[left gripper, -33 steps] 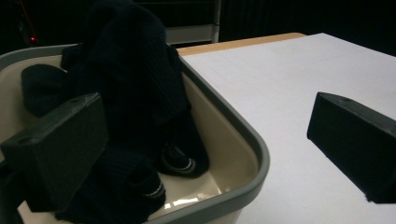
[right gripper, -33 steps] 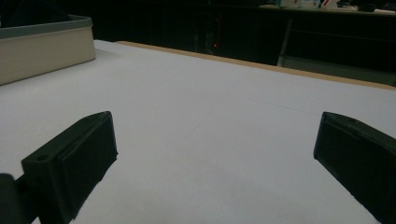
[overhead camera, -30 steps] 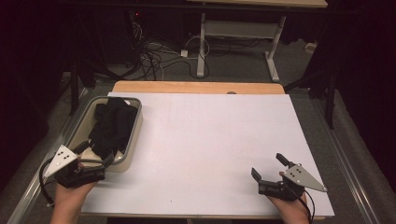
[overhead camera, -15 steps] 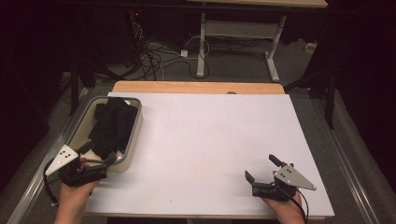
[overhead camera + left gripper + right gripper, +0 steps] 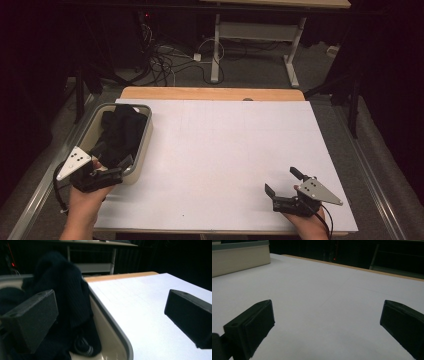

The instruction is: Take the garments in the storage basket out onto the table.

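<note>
You are working in a dim room; the light falls mostly on the white sheet covering the table, whose wooden edge shows along the far side. Beyond it you see grey carpet with a tangle of cables lying on it. A second desk with pale metal legs stands farther back, and dark surroundings close in on both sides.
</note>
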Demonstrator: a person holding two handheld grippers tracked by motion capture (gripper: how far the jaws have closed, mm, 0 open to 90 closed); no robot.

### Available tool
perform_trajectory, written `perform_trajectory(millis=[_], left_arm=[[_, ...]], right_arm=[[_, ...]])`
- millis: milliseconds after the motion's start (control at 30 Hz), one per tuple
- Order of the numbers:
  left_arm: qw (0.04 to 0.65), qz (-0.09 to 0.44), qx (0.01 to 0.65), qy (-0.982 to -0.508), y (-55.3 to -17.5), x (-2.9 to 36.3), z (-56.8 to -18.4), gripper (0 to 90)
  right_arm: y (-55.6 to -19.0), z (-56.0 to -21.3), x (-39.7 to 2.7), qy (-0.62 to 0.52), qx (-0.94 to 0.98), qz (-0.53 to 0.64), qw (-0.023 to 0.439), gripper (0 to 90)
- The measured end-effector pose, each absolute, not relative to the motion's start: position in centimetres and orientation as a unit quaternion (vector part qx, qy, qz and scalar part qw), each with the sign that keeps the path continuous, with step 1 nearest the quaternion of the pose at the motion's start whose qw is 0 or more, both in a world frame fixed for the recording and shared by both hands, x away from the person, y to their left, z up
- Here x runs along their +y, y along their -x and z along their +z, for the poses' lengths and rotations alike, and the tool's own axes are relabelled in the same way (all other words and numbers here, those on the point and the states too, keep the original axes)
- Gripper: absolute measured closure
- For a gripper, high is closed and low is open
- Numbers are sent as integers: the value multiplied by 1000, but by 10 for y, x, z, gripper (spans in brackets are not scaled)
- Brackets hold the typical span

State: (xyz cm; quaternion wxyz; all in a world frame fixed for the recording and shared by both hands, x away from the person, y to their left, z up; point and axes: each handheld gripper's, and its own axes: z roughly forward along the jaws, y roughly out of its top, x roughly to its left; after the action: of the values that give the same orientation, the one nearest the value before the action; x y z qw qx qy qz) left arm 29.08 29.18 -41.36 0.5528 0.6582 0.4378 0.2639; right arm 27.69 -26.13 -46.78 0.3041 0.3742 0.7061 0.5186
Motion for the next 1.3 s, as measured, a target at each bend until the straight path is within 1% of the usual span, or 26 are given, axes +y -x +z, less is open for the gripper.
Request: perform_trajectory(millis=[133, 233, 367, 433, 533, 600, 667, 900, 1033, 1100, 1300], left_arm=[[546, 275, 440, -658, -297, 291, -403, 0], [533, 267, 452, -664, -308, 292, -394, 0], [520, 274, 446, -675, -317, 291, -389, 0], [513, 267, 448, -682, -326, 291, -385, 0], [508, 270, 450, -682, -332, 291, -382, 0], [517, 262, 451, -679, -341, 293, -379, 0], [508, 265, 456, -681, -347, 293, -378, 0], [483, 255, 476, -689, -376, 295, -378, 0], [490, 241, 482, -685, -388, 298, -380, 0], [474, 237, 491, -691, -400, 301, -383, 0], [454, 227, 518, -689, -420, 308, -394, 0]], right_arm=[[-275, -465, -262, -372, 703, 523, 307, 1], [-273, -464, -261, -370, 702, 525, 309, 1], [-272, -463, -260, -366, 702, 524, 313, 1], [-271, -463, -261, -366, 701, 525, 314, 1], [-271, -463, -262, -367, 700, 526, 315, 1], [-271, -463, -262, -367, 700, 525, 316, 1], [-271, -463, -262, -367, 699, 526, 317, 1], [-270, -462, -261, -365, 699, 527, 317, 1], [-270, -461, -261, -364, 698, 528, 318, 1], [-270, -461, -261, -365, 698, 528, 318, 1], [-269, -461, -262, -366, 697, 528, 318, 1]])
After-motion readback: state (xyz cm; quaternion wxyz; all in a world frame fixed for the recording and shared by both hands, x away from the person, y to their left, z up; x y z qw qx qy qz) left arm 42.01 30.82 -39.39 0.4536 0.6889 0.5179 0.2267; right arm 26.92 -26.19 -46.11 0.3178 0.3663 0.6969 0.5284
